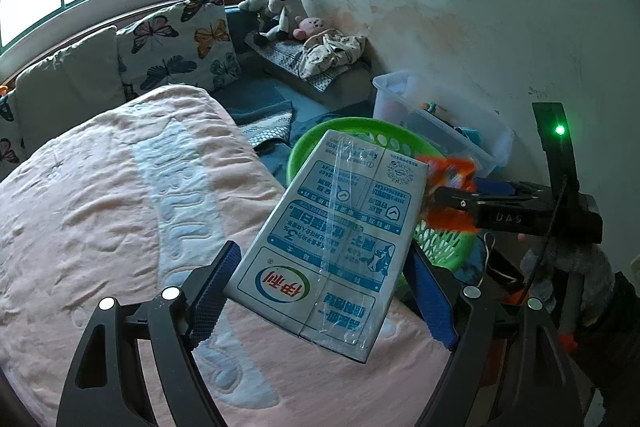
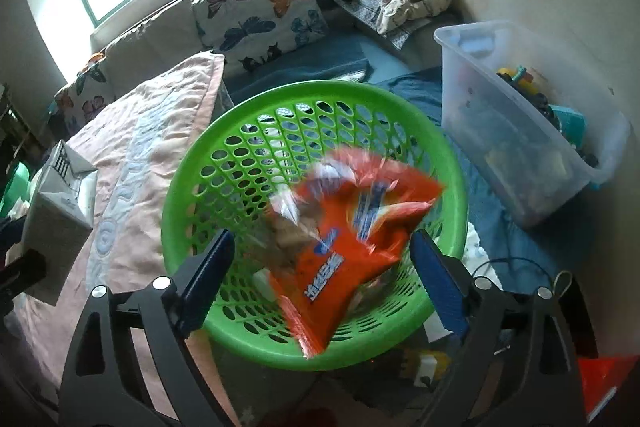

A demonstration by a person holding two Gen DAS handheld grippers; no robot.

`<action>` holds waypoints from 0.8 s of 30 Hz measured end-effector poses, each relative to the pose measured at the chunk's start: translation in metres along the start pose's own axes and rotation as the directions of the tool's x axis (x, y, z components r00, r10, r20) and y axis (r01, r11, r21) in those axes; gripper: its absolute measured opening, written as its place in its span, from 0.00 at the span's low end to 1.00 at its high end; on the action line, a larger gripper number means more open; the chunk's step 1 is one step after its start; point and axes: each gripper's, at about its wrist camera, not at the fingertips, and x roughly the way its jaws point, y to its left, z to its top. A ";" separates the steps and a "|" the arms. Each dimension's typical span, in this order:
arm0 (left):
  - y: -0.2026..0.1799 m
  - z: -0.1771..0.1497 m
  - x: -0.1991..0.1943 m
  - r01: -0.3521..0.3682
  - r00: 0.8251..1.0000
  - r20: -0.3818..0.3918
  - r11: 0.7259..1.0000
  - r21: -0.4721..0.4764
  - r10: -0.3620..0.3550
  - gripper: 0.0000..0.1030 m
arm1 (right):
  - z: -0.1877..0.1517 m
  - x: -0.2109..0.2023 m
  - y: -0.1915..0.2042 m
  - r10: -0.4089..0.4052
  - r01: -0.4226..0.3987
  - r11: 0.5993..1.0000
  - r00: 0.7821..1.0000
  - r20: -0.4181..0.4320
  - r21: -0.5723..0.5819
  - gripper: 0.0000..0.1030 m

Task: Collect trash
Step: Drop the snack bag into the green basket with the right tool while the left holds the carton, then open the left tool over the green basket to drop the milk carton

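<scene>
Left hand-held gripper (image 1: 324, 291): fingers clamped on either side of a grey-and-blue milk carton (image 1: 336, 239), flattened face up, held above the pink bed quilt (image 1: 120, 207). Carton's far end points ahead toward the green basket (image 1: 360, 127), which sits just beyond and to the right of this gripper.

Right hand-held gripper (image 2: 324, 283): fingers spread wide apart, gripping nothing. Directly ahead of and between its fingers is an orange snack bag (image 2: 352, 251), motion-blurred, above the open mouth of the green basket (image 2: 224, 155). Not touching either pad as far as I can tell. My reading: the bag is dropping into the basket, release just made.

Progress, judged: one piece of trash going in now; the carton is picked up but not yet deposited. Left to do: carry the carton over the rim and let go. Whether more trash lies elsewhere is not visible.

Containers:
- Green basket: perforated plastic, round. A small whitish item shows low inside near the bag; otherwise contents are hidden by the bag.
- Clear plastic bin (image 2: 520, 131), ahead and to the right of the right gripper, against the wall: holds mixed toys, colours only, details too small to tell.
</scene>
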 end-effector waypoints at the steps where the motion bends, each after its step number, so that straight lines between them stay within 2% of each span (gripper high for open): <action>1: -0.002 0.000 0.002 0.001 1.000 -0.003 1.000 0.003 -0.001 0.77 | 0.000 0.000 0.000 0.001 -0.001 1.000 1.000 0.001 -0.003 0.86; 13: -0.014 0.005 0.020 0.012 0.999 -0.039 1.000 0.008 -0.011 0.77 | -0.006 -0.021 -0.007 0.020 -0.020 1.000 0.999 0.032 0.012 0.86; 24: -0.035 0.012 0.066 0.014 0.993 -0.114 0.999 0.041 -0.009 0.77 | -0.026 -0.043 -0.017 0.013 -0.014 1.000 0.998 0.059 0.026 0.86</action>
